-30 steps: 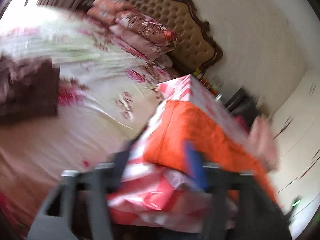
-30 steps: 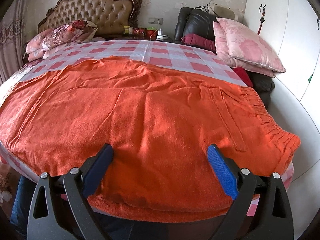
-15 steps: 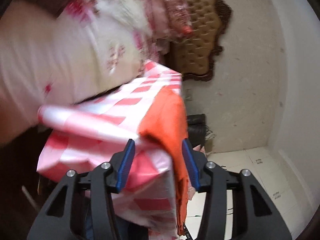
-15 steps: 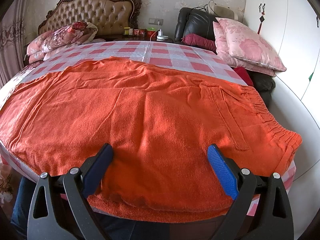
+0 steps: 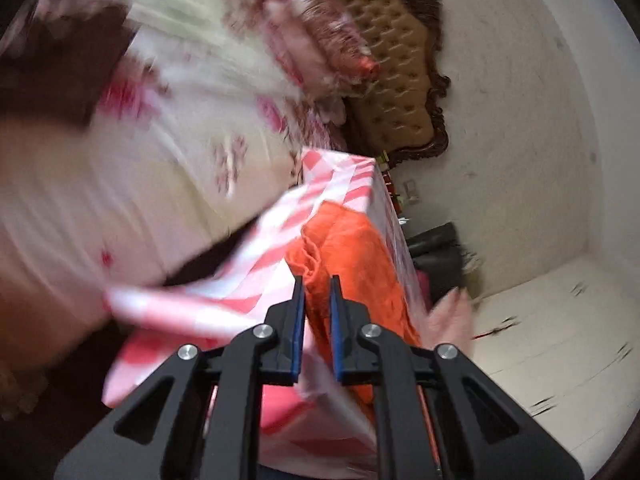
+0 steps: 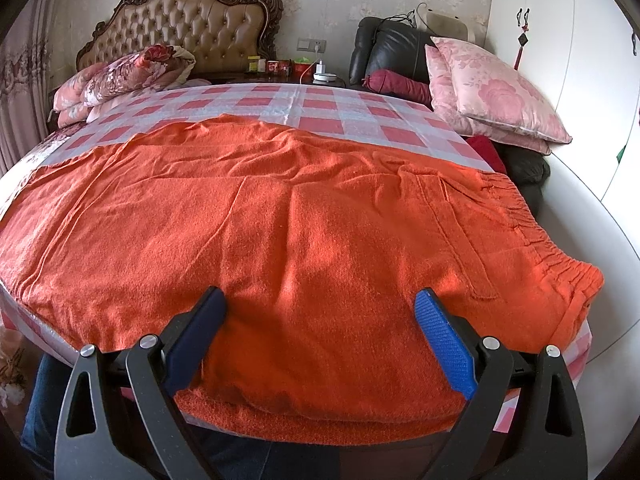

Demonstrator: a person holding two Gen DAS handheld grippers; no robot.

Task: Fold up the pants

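**Left gripper closes on the leg end**

Now the left gripper (image 5: 316, 300) has its blue pads nearly together around a bunched fold of the orange pants (image 6: 296, 240), at the far-left end of the garment where the leg cuffs hang by the table corner. Half a second ago those jaws stood wide, straddling the same edge; a second ago the gripper was only swinging in, the view smeared. So the change is a grasp taken on the cuff end, though the blur leaves it unclear whether some of the checked tablecloth (image 5: 248, 280) is pinched along with it.

The right gripper (image 6: 320, 320) has not moved: jaws spread wide, hovering over the near edge of the pants, gripping nothing. The pants lie flat across the checked table, waistband (image 6: 532, 224) at the right, legs running left, one pocket seam visible near the waistband.

With one end secured, the likely next step is to carry the cuffs rightward over to the waistband. A caught tablecloth would drag with the fold.
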